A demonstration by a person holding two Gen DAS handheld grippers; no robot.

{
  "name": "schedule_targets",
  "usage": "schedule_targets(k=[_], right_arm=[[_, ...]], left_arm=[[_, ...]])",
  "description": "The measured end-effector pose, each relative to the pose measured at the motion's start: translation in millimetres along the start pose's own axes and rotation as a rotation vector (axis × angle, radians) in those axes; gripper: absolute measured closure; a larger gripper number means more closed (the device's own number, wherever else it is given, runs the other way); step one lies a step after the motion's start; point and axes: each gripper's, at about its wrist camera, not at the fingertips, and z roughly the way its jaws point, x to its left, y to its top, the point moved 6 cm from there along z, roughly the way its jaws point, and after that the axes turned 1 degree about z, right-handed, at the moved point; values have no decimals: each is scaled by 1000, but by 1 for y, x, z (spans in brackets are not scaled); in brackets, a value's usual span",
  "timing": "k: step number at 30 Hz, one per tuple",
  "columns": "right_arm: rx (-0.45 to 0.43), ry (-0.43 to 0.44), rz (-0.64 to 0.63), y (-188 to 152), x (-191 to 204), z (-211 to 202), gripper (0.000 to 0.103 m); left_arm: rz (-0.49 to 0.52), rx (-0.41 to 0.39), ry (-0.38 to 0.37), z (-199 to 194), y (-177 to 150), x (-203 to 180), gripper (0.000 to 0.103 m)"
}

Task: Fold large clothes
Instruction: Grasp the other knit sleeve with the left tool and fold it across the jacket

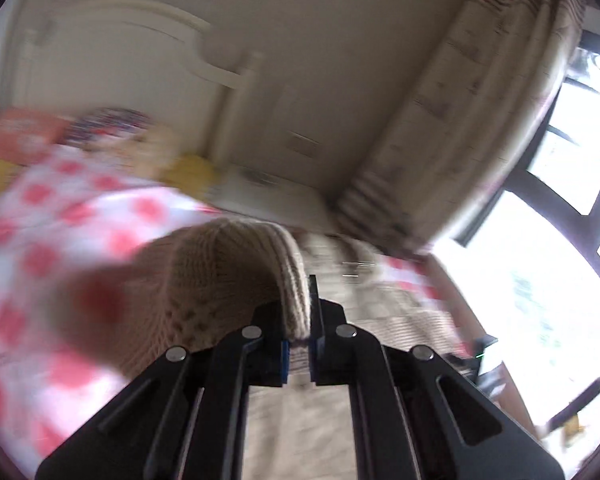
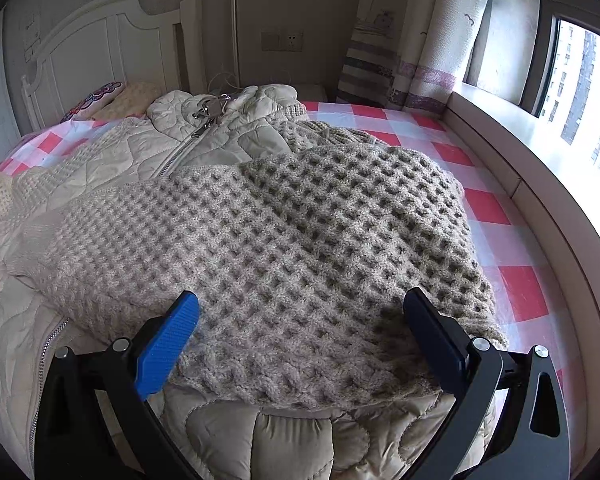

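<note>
A beige quilted jacket (image 2: 204, 140) with waffle-knit sleeves lies spread on the bed. One knit sleeve (image 2: 284, 248) is folded across its front. My right gripper (image 2: 300, 312) is open, its blue-padded fingers (image 2: 168, 344) just above the sleeve's near end, holding nothing. My left gripper (image 1: 299, 312) is shut on the ribbed cuff of the other knit sleeve (image 1: 236, 272) and holds it lifted above the bed. The left wrist view is blurred by motion.
The bed has a red-and-white checked sheet (image 2: 512, 216) and a white headboard (image 2: 100, 40). Pillows (image 2: 112, 98) lie by the headboard. A window sill (image 2: 540, 152) and curtain (image 2: 416, 32) run along the right side of the bed.
</note>
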Motion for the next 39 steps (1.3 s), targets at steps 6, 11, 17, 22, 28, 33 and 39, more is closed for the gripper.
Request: schedule_targets(k=[6, 11, 17, 22, 28, 33, 39], right_arm=[[6, 19, 17, -1, -2, 2, 5], [2, 52, 41, -2, -6, 1, 5], [-11, 96, 71, -1, -9, -2, 5], [-17, 95, 72, -1, -9, -3, 5], [-74, 68, 91, 2, -12, -18, 9], [-113, 367, 207, 3, 24, -54, 19], [65, 665, 215, -10, 116, -42, 38]], left_arm=[[-52, 115, -383, 78, 19, -127, 43], [50, 36, -503, 66, 8, -184, 5], [122, 48, -122, 77, -26, -92, 4], [10, 101, 201, 80, -92, 45, 5], [-75, 180, 316, 99, -156, 94, 6], [-3, 147, 375, 112, -145, 74, 5], [39, 215, 492, 145, -161, 76, 4]])
